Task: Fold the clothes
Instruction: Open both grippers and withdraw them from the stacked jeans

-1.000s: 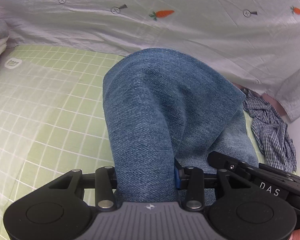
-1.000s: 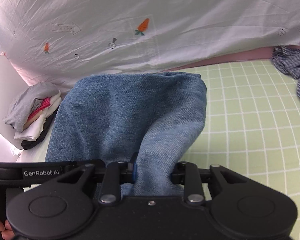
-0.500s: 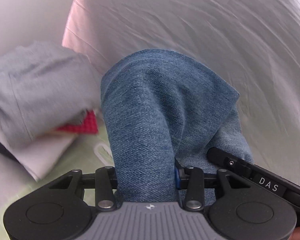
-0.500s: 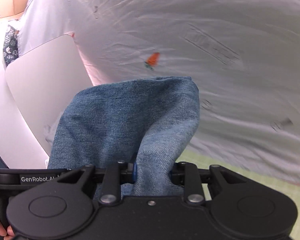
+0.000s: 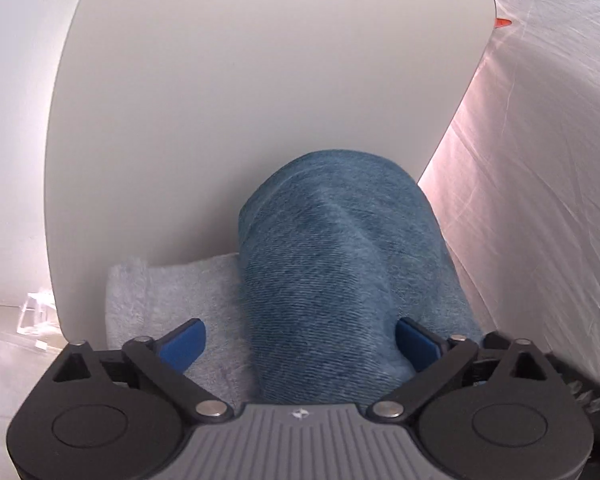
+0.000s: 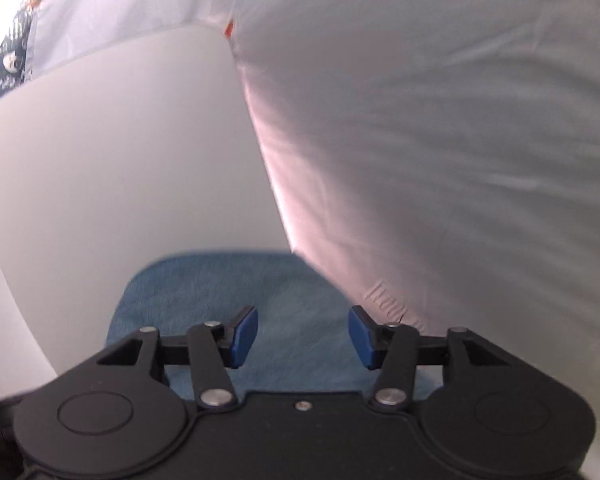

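Note:
The folded blue jeans (image 5: 336,272) lie bunched between the spread blue pads of my left gripper (image 5: 300,340), which is open; the right pad (image 5: 416,344) touches the denim, the left pad (image 5: 184,342) stands clear of it. The jeans rest on a pale grey folded garment (image 5: 160,300). In the right wrist view the jeans (image 6: 300,320) lie flat under my right gripper (image 6: 302,336), which is open and holds nothing.
A white rounded panel (image 5: 260,100) stands right behind the jeans, also in the right wrist view (image 6: 120,160). A white sheet with pink backing (image 5: 540,200) hangs to the right, close to the clothes (image 6: 440,140).
Both grippers carried the jeans left from the green grid mat to the clothes stack by the white panel, then opened and let go of the denim.

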Demonstrator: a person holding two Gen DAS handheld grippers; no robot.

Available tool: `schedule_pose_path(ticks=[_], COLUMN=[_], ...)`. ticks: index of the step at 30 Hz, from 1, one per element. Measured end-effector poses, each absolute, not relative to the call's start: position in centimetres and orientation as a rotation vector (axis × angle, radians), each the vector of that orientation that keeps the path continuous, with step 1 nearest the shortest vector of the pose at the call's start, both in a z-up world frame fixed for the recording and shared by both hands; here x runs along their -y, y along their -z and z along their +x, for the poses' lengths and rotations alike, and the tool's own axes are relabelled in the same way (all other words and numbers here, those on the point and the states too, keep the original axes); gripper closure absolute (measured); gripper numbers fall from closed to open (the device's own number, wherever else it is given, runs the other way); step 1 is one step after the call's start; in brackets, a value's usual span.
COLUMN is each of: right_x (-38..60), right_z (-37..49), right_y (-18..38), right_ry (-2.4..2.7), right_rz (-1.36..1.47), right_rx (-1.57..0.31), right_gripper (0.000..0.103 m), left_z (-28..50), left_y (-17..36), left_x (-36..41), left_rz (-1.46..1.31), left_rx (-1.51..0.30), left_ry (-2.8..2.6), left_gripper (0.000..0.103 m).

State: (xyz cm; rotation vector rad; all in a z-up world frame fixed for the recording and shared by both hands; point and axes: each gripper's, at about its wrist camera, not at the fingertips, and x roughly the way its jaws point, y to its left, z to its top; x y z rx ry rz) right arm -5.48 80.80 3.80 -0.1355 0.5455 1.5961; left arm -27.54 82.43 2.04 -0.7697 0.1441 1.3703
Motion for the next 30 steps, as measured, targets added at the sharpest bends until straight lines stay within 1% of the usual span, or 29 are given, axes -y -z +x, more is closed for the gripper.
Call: schedule_pose_path(ticks=[2,5,6,7,9,11,13,17,21,27,30], right_x=[-81.8,-80.5,-80.1,-79.5,-77.6,-75.1,-72.8,-67.0,-60.2,-50.4,-45.5], right_z=[-6.4,-6.5,-6.5,-6.6,-7.0,-7.2,-7.1,-7.3,-7.8,-9.2,-10.7], right_y=[-1.3,-1.3,-1.4,-1.7,-2.4,-3.0,-3.3,-4.0,-4.7,-5.0,-4.8], right_ry=[-1.573,-1.534,-1.521,-1.508,-1.473,-1.445,-1.421,-1.348,-1.316,-1.292,-1.287], right_rz=[-0.202,-0.175,-0.169,-0.172,-0.192,-0.202,-0.185,-0.158,-0.147,-0.209,-0.258], right_rx=[-0.604,-0.627,-0.636,-0.635,-0.599,-0.579,-0.601,-0.627,-0.626,-0.592,-0.56], right_gripper=[0.055,0.049,0.042,0.032,0.024,0.02,0.013,0.008,0.003,0.001,0.0], left_z=[-27.2,-27.0,-26.9,-26.7,-26.2,-25.7,-25.4,-25.4,-26.9,-29.2,-29.3], left_y=[-1.6,-1.9,-2.0,-2.3,-3.0,-3.7,-4.3,-5.1,-4.8,-4.3,-3.6], left_x=[-82.3,-81.5,-81.3,-80.8,-79.4,-77.6,-75.8,-71.8,-65.5,-55.1,-51.1], left_rz=[-0.765,-0.73,-0.72,-0.712,-0.704,-0.675,-0.629,-0.568,-0.533,-0.465,-0.454], left_rx=[-0.164,-0.19,-0.201,-0.216,-0.229,-0.241,-0.27,-0.314,-0.38,-0.457,-0.495], left_ry=[-1.35,-1.321,-1.311,-1.299,-1.281,-1.262,-1.249,-1.23,-1.212,-1.198,-1.188], left_gripper=[0.001,0.001,0.001,0.001,0.001,0.001,0.0,0.0,0.0,0.0,0.0])
